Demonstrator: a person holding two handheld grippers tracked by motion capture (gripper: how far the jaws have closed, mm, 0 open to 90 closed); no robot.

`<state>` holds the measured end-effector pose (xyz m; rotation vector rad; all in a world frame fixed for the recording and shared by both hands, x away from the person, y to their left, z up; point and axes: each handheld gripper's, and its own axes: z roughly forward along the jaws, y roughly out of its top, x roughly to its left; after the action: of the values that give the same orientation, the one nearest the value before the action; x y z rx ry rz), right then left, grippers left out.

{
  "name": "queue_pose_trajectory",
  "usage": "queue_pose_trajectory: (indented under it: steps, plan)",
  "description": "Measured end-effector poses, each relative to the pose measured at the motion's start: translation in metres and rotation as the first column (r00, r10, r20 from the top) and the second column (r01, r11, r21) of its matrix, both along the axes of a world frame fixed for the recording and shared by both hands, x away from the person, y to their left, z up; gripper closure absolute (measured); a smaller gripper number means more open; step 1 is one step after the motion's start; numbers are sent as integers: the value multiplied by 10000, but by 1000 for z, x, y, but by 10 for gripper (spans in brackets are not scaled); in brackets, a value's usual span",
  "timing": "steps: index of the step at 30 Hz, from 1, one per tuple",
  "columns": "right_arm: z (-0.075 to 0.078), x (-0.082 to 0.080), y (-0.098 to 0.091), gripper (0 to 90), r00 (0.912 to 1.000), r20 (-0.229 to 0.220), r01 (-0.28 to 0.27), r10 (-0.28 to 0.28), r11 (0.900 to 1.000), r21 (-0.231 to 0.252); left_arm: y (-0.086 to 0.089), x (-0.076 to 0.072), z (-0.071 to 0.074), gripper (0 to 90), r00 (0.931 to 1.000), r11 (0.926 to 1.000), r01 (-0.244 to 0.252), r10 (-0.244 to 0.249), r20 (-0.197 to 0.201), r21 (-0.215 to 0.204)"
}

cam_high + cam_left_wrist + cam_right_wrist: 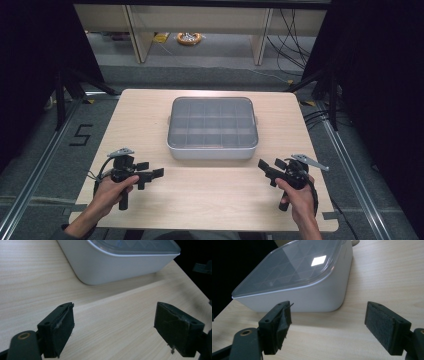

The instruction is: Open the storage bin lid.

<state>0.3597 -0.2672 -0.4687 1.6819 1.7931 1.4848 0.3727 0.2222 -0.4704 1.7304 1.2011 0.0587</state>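
Note:
A white box (pixel 212 149) with a clear lid over a grid of compartments sits at the middle of the wooden table (pixel 210 195). My left gripper (pixel 150 170) is held at the front left, open, jaws empty and pointing right toward the box. My right gripper (pixel 267 169) is held at the front right, open and empty, pointing left. In the left gripper view the box's (pixel 117 265) near corner lies ahead of the open left gripper (pixel 113 332). In the right gripper view the lidded box (pixel 312 295) stands just beyond the open right gripper (pixel 328 327).
The table has bare wood in front of the box and on both sides. Dark floor with rails and cables surrounds it. Wooden furniture legs and a yellow coil (pixel 189 38) stand far behind.

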Motion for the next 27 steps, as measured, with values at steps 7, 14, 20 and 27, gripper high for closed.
queue_pose_trajectory:
  steps: [7, 14, 20, 27]
  plan:
    - [14, 17, -2, 236, 9999, -149, 59, -51, 9986, 533, -3, 13, 10, 167, 10000, 9998, 68, -67, 49, -180]
    - [26, 45, -7, 263, 9991, 341, 214, -232, 9984, 519, -2, 29, 14, 194, 9999, 9991, -97, 93, -88, -419]
    - [25, 56, -8, 275, 9989, 108, 438, -447, 9967, 677, -2, 40, 19, 201, 9995, 9986, -330, 331, 23, -412]
    - [22, 72, -8, 277, 9983, -202, 557, -540, 9938, 962, -5, 62, 27, 204, 9985, 9980, -534, 537, 92, -347]
